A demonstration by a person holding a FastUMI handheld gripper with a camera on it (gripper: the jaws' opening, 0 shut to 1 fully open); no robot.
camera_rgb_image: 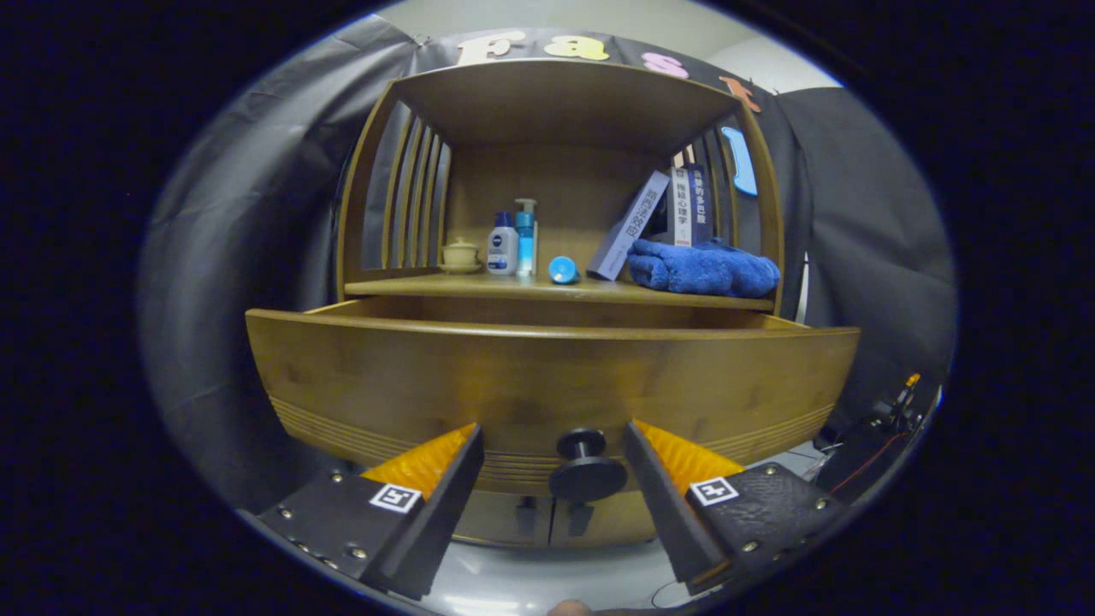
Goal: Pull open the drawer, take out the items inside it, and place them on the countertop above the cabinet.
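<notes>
While my gripper (pixel 552 445) hangs level with the drawer front, the wooden cabinet (pixel 560 103) towers over everything ahead, its slatted sides rising toward twelve o'clock. Next in bulk is the drawer (pixel 547 376), pulled out toward me, its broad front panel spanning from nine to three o'clock just beyond my fingers; from this low angle I cannot see what lies inside it. Above the drawer runs the countertop (pixel 513 289), already carrying several things. At about two o'clock on it lies a folded blue towel (pixel 703 267), and behind that, leaning books (pixel 659 218) stand against the right-hand slats. Toward eleven o'clock sit a white bottle (pixel 502 248) with a blue cap, touching or just beside a taller pump bottle (pixel 525 235), and a small lidded cup (pixel 460 254) on a saucer to their nine o'clock side. A little blue round object (pixel 563 269) rests between the bottles and the books. Smallest is the dark drawer knob (pixel 586 466), sitting between my fingers, which are spread wide and touch nothing on either side of it.
</notes>
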